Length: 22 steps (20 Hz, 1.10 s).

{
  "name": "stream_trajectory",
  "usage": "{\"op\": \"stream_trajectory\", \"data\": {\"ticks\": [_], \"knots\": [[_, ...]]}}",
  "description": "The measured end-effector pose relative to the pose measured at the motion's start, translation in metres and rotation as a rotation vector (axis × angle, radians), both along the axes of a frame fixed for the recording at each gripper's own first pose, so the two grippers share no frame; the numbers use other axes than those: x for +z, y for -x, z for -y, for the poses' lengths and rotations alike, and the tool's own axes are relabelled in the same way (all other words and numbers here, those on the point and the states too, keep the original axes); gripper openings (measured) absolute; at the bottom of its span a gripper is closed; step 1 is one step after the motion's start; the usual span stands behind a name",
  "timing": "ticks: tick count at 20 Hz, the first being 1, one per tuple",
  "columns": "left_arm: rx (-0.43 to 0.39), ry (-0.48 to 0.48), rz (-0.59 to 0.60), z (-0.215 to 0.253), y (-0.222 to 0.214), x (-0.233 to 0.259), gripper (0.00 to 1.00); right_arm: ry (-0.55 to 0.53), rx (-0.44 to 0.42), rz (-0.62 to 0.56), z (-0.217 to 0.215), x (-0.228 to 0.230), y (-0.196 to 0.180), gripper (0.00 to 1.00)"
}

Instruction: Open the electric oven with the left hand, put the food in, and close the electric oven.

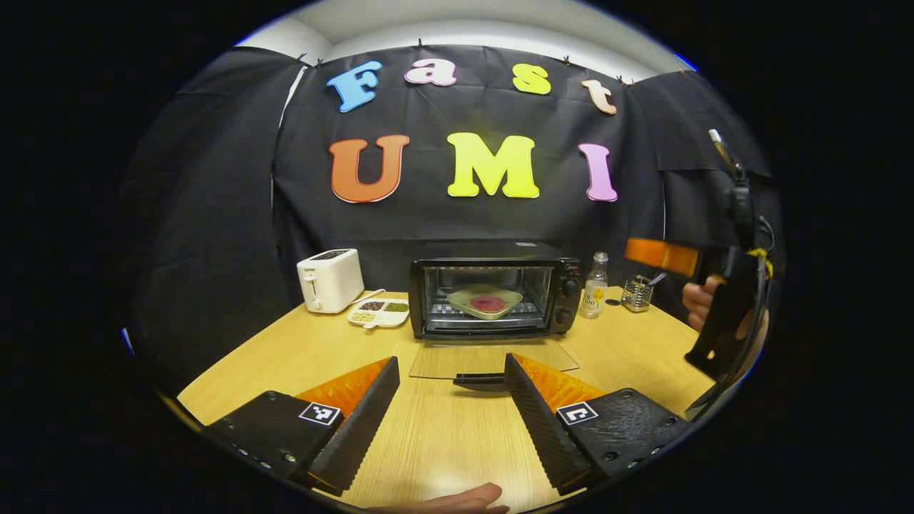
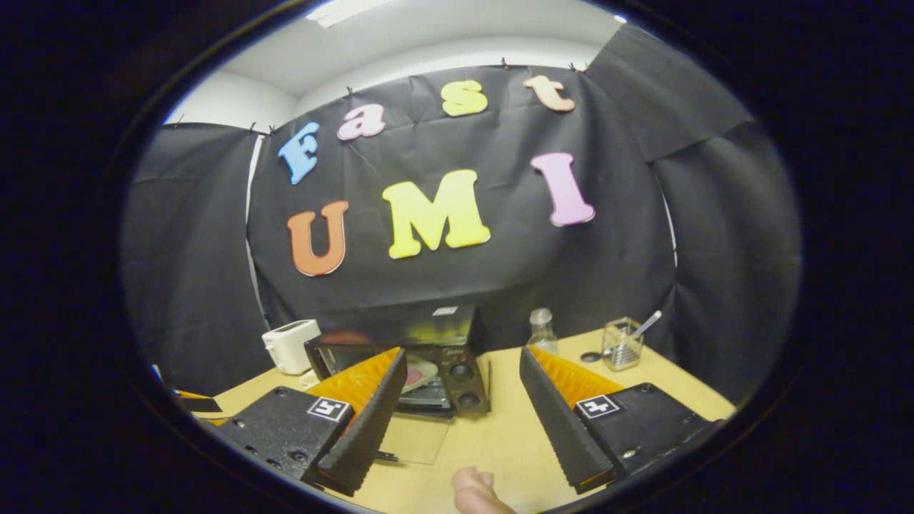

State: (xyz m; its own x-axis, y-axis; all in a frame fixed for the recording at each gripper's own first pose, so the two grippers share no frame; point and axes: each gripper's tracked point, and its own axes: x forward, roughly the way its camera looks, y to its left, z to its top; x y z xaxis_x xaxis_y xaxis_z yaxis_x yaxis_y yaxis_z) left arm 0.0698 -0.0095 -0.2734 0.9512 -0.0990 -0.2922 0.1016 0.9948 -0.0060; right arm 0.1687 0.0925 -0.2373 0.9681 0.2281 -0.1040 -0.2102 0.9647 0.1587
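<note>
In the left gripper view, the left gripper (image 1: 451,400) is spread wide at the bottom of the frame, holding nothing, its fingers either side of the handle of the let-down glass door (image 1: 493,358). The electric oven (image 1: 494,297) stands at centre on the wooden worktop (image 1: 300,357), the food (image 1: 487,302) on its plate inside on the rack. A toaster (image 1: 330,280) and a snack dish (image 1: 379,313) are to the left, a bottle (image 1: 594,286) and a wire holder (image 1: 636,293) to the right. At the right edge the right gripper (image 1: 660,255) is raised in a hand; I cannot tell how it stands. In the right gripper view, the right gripper (image 2: 463,410) is spread wide, empty, with the oven behind its left finger.

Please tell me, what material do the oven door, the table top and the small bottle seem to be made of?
The oven door, lying open and flat, looks like clear glass: the table grain shows through it, with a dark handle at its front edge. The table top looks like light wood or a wood-pattern laminate, matte, with fine straight grain. The small bottle looks like clear glass or plastic; I cannot tell which.
</note>
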Motion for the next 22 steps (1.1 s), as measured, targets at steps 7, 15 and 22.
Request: {"op": "stream_trajectory", "data": {"ticks": [7,15,22], "knots": [[-0.044,-0.009,-0.113,0.036,-0.028,-0.050,0.94,0.057,-0.131,0.083,0.100,0.073,0.027,0.95],[-0.074,-0.050,-0.270,0.066,-0.055,-0.116,0.95,0.116,-0.238,0.139,0.168,0.104,0.037,1.00],[-0.053,-0.003,-0.398,0.083,-0.081,-0.155,0.95,0.204,-0.255,0.134,0.202,0.103,0.040,1.00]]}}
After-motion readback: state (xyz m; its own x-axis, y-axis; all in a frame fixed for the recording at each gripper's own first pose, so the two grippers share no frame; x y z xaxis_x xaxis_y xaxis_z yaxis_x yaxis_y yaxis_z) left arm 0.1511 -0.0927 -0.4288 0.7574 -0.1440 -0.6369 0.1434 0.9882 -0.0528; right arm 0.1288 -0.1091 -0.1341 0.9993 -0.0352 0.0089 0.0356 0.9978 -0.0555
